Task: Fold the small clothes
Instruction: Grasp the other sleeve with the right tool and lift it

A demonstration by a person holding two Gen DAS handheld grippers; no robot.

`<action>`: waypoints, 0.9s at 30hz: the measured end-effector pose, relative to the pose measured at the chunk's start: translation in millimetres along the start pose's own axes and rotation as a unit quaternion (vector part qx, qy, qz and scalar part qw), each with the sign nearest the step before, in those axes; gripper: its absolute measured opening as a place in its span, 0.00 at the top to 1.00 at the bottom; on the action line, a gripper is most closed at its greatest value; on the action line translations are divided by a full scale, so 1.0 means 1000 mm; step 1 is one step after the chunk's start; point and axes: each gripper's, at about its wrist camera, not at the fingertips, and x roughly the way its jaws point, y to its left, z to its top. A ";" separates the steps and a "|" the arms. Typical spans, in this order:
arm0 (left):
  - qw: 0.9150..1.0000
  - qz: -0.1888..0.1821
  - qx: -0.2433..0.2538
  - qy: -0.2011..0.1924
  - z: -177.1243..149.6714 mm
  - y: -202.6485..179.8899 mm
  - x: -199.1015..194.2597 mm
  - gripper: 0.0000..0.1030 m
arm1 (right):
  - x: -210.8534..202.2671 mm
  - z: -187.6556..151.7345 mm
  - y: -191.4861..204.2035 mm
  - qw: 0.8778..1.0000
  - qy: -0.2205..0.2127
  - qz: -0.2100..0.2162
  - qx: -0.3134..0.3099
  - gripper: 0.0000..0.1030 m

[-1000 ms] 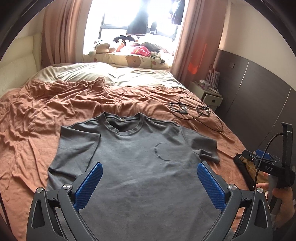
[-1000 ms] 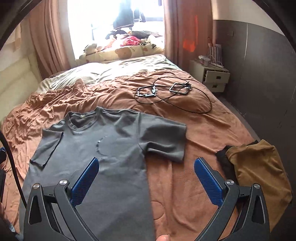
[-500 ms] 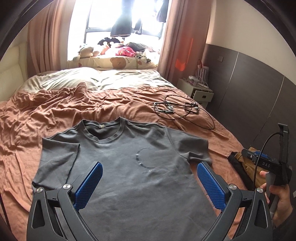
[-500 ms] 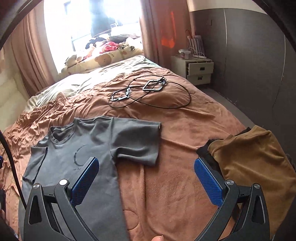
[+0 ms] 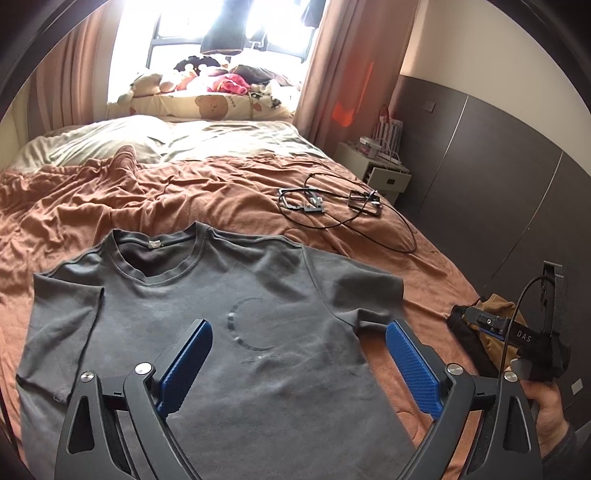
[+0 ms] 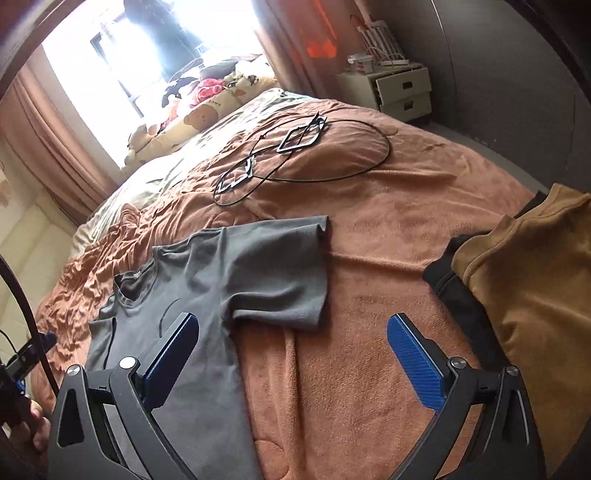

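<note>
Daylight pours from the window (image 5: 236, 33) far ahead of the claws — blown out to white glare, so the curtains (image 5: 332, 66) glow. The bed (image 5: 184, 199) nearer the claws is evenly lit with soft shadows. Fisheye bending curves walls at dark-vignetted edges — the right view is tilted, slightly blurred.

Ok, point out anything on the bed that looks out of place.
A loose black cable with two small metal frames lies on the brown blanket beyond the grey T-shirt. The shirt's left sleeve is partly folded under.
</note>
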 end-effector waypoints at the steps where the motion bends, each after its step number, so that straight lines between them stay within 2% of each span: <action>1: 1.000 -0.003 -0.002 0.006 0.000 0.001 0.007 0.14 | 0.008 0.002 -0.005 1.000 0.007 0.000 0.010 0.08; 3: 1.000 -0.006 -0.004 0.018 0.001 0.003 0.019 0.24 | 0.021 0.005 -0.013 0.999 0.018 0.003 0.027 0.13; 4: 1.000 -0.008 -0.005 0.022 0.001 0.005 0.024 0.26 | 0.029 0.007 -0.016 0.999 0.026 0.009 0.032 0.22; 13: 0.999 -0.007 -0.019 0.049 0.002 0.024 0.063 0.49 | 0.087 0.037 -0.046 0.994 0.071 0.037 0.078 0.52; 17: 0.998 -0.011 -0.022 0.060 0.001 0.029 0.082 0.52 | 0.110 0.050 -0.058 0.993 0.085 0.032 0.079 0.56; 21: 0.996 -0.019 -0.029 0.076 0.002 0.032 0.107 0.63 | 0.125 0.060 -0.061 0.992 0.096 0.024 0.074 0.57; 27: 0.994 -0.032 -0.043 0.094 0.000 0.033 0.140 0.67 | 0.137 0.071 -0.056 0.993 0.105 0.021 0.042 0.57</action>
